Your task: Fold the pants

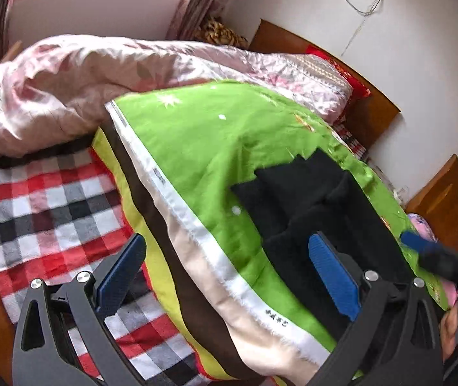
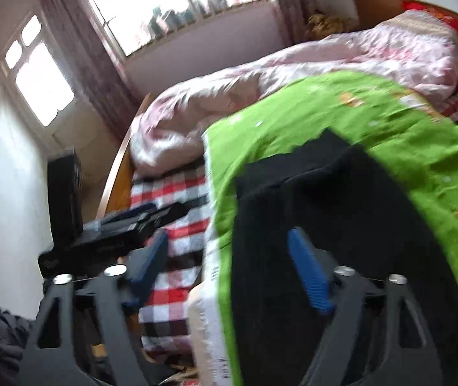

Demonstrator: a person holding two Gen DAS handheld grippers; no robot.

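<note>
Left wrist view: black pants (image 1: 309, 202), folded, on green cloth (image 1: 196, 148).

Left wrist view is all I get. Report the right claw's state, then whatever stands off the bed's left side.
Observer: The right claw is open with nothing pinched. The pants lie under it.
Operator: Now the left side.
Observer: A dark box stands by the white wall.
Operator: Go further along that wall.
Observer: There is a door with glass panes.
</note>
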